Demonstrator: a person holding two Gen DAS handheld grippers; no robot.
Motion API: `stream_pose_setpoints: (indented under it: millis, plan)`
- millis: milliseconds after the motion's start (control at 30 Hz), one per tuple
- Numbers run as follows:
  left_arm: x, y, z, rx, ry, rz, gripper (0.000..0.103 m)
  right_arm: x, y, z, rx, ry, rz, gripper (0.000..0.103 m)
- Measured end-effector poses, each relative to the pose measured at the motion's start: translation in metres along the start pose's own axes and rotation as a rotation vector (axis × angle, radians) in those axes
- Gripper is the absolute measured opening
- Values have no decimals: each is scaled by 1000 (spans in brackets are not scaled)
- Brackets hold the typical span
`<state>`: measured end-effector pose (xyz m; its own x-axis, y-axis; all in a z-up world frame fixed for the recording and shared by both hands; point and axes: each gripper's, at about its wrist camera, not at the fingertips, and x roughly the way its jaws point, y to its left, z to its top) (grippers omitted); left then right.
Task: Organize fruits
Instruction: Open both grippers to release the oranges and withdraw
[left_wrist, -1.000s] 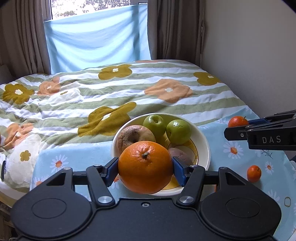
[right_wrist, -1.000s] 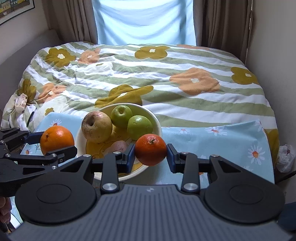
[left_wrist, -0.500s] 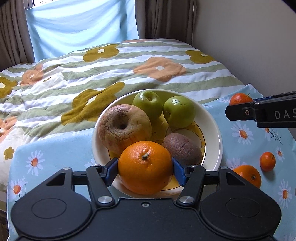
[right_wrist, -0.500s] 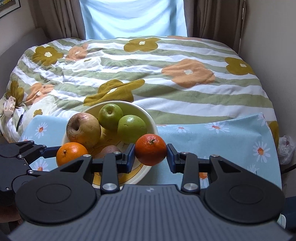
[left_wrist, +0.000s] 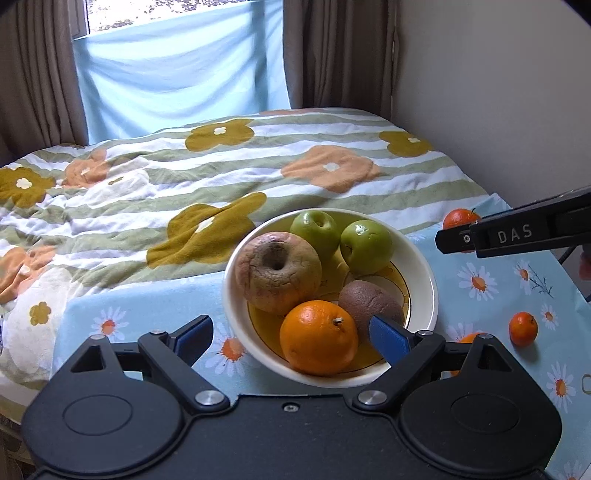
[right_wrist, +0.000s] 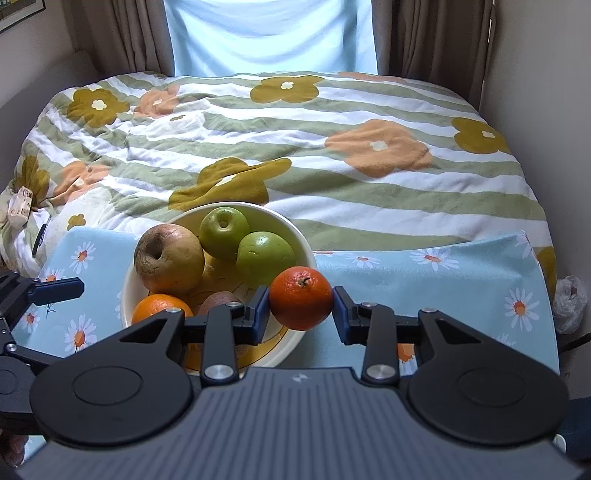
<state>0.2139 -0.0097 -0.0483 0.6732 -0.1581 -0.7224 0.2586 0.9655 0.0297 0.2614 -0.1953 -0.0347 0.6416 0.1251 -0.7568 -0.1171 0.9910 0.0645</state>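
Left gripper: jaws just opened wide, orange loose between pads, resting in bowl at 6 o'clock. Right gripper clamps tangerine; bowl at its 10 o'clock, just beside, right hand nearer for drop.

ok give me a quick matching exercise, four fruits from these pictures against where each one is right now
1 large orange
2 small mandarin
3 red-orange mandarin
4 kiwi

a on the daisy cloth, right of the bowl
b clamped in the right hand-held gripper
c at the bowl's near edge, between the open left hand-held gripper pads
d in the bowl, under the green apples

Pairs: 1-c, 2-a, 3-b, 4-d
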Motion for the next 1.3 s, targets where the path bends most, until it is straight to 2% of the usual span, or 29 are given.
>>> stream_pose_setpoints:
  millis: [367,767,833,900,933,1100,1300]
  plan:
    - [-46,15,-11,-101,-51,101,95,18,12,4,-54,26,61,51]
    - [-39,14,-31,-98,-7,162,97,53,13,-5,-85,72,99,52]
    - [-38,13,-33,-106,1,159,97,50,14,-5,-104,51,114,64]
    - [-39,11,-35,-103,8,165,97,45,15,-5,-111,24,112,97]
    - [-39,9,-35,-98,8,174,97,41,16,-5,-114,5,103,103]
    - [-44,3,-35,-83,18,186,98,31,15,-4,-124,-9,94,103]
    - [-57,-3,-33,-84,2,192,98,11,11,-7,-123,-17,122,103]
